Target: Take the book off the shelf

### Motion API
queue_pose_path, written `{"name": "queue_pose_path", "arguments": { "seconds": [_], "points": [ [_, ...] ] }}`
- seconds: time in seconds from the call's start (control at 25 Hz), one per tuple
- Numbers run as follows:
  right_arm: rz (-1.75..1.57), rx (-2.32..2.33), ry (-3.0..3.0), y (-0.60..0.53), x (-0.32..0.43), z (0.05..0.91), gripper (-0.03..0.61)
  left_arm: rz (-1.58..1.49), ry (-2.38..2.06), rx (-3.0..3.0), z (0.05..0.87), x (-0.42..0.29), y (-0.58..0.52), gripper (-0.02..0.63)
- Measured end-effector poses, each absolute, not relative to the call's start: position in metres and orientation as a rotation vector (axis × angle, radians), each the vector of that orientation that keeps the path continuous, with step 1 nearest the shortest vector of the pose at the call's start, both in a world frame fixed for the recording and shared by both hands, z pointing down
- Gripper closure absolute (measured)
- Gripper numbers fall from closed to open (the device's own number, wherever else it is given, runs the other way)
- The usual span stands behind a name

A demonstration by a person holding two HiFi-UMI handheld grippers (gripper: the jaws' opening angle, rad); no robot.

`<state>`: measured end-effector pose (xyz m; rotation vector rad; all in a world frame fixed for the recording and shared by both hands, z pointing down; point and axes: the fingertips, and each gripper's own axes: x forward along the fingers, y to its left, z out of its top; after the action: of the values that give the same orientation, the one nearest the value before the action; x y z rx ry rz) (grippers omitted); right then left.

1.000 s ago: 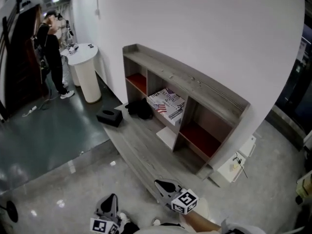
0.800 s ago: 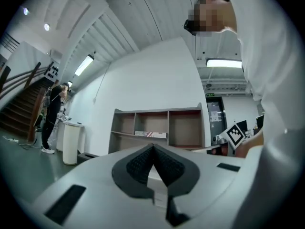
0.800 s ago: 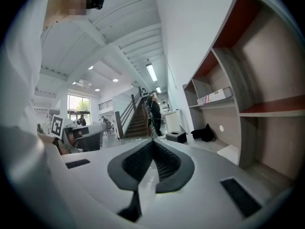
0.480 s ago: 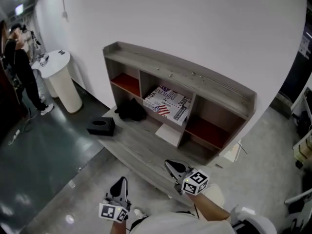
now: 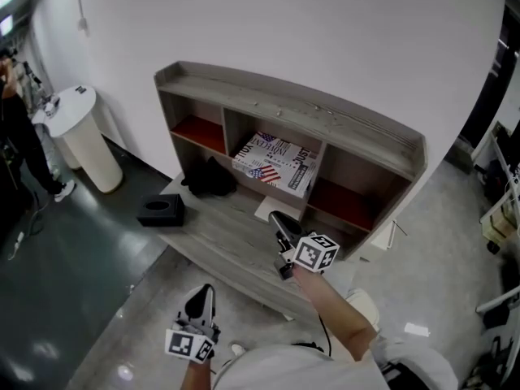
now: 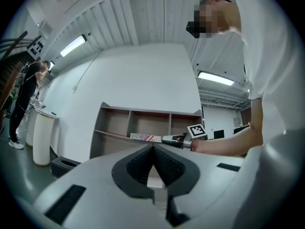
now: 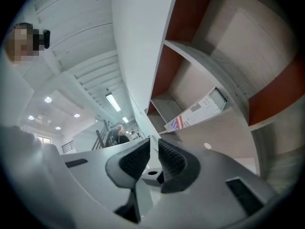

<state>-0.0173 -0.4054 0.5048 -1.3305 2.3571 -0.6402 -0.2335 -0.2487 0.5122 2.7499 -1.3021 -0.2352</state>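
The book (image 5: 272,162), white with a stars-and-stripes cover, lies flat in the middle compartment of the grey wooden shelf (image 5: 325,120). My right gripper (image 5: 276,218) reaches over the low platform, just short of that compartment and below the book; its jaws are opening by a narrow gap with nothing between them. In the right gripper view the book (image 7: 198,112) lies ahead and above my right gripper (image 7: 153,149). My left gripper (image 5: 201,296) hangs back near my body, shut and empty. The left gripper view looks past my left gripper (image 6: 153,149) to the book (image 6: 145,137).
A black box (image 5: 160,210) and a dark bundle (image 5: 210,179) sit on the platform's left part. A white sheet (image 5: 276,211) lies under the middle compartment. A white round pedestal table (image 5: 77,136) and a person (image 5: 16,136) stand far left.
My right gripper has moved forward from near my body to just in front of the middle compartment. The view has swung left to right, centring the shelf. The left gripper stayed low.
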Motion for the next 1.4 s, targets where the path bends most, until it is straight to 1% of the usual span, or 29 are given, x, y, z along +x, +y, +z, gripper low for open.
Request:
{"name": "queue_pose_path", "arguments": {
  "seconds": [0.04, 0.12, 0.24, 0.32, 0.4, 0.52, 0.64, 0.88, 0.92, 1.0, 1.12, 1.4],
  "points": [
    [-0.641, -1.341, 2.356, -0.415, -0.016, 0.505, 0.504, -0.225, -1.289, 2.756, 0.512, -0.231, -0.249, 0.597],
    [-0.671, -1.335, 2.332, -0.432, -0.014, 0.506, 0.466, -0.203, -1.271, 2.757, 0.513, -0.229, -0.248, 0.597],
    [-0.768, -1.307, 2.222, -0.454, -0.006, 0.511, 0.434, -0.170, -1.267, 2.749, 0.516, -0.230, -0.243, 0.598],
    [-0.850, -1.290, 2.093, -0.469, 0.003, 0.517, 0.372, -0.156, -1.285, 2.732, 0.519, -0.235, -0.240, 0.597],
    [-0.915, -1.270, 1.962, -0.480, 0.010, 0.524, 0.325, -0.142, -1.312, 2.702, 0.524, -0.244, -0.237, 0.597],
    [-0.929, -1.270, 1.877, -0.486, 0.015, 0.527, 0.276, -0.136, -1.340, 2.669, 0.527, -0.252, -0.234, 0.597],
    [-0.922, -1.280, 1.818, -0.493, 0.023, 0.526, 0.244, -0.134, -1.352, 2.661, 0.529, -0.255, -0.230, 0.597],
    [-0.902, -1.307, 1.622, -0.509, 0.047, 0.519, 0.212, -0.112, -1.341, 2.658, 0.533, -0.254, -0.219, 0.597],
    [-0.901, -1.324, 1.585, -0.510, 0.051, 0.521, 0.201, -0.107, -1.344, 2.655, 0.534, -0.254, -0.217, 0.597],
    [-0.895, -1.349, 1.502, -0.511, 0.057, 0.526, 0.158, -0.097, -1.352, 2.644, 0.536, -0.257, -0.215, 0.597],
    [-0.900, -1.345, 1.421, -0.517, 0.061, 0.531, 0.124, -0.083, -1.341, 2.653, 0.536, -0.254, -0.213, 0.597],
    [-0.945, -1.234, 1.385, -0.534, 0.057, 0.530, 0.118, -0.064, -1.342, 2.656, 0.537, -0.257, -0.204, 0.597]
  ]
}}
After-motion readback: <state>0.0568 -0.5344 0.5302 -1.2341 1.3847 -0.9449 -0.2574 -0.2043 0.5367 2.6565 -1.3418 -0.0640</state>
